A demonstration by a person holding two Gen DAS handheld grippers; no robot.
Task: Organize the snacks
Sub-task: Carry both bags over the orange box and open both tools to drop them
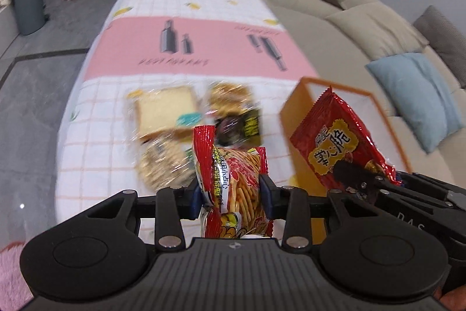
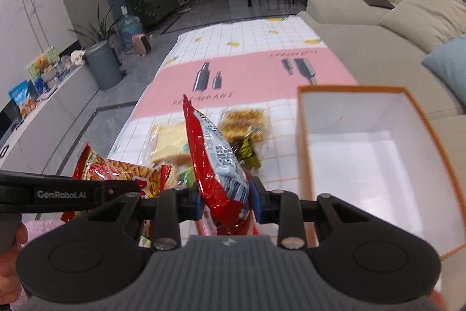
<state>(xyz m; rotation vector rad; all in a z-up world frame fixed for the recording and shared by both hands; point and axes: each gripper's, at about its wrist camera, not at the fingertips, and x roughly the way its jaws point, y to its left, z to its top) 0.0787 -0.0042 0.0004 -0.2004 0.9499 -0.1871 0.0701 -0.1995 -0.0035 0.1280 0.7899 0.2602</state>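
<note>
My left gripper is shut on a red bag of stick snacks, lifted above the tablecloth. Its pads press on both sides of the bag. My right gripper is shut on a shiny red snack bag, whose grey printed back faces its camera. In the left wrist view that bag hangs in front of the orange box. The box stands open to the right of the right gripper, white inside, with nothing seen in it. The stick snack bag shows at the right wrist view's lower left.
Several wrapped snacks lie on the checked cloth: a bread slice, a waffle pack, a black and yellow pack and a round cracker pack. A beige sofa with a blue cushion runs along the right.
</note>
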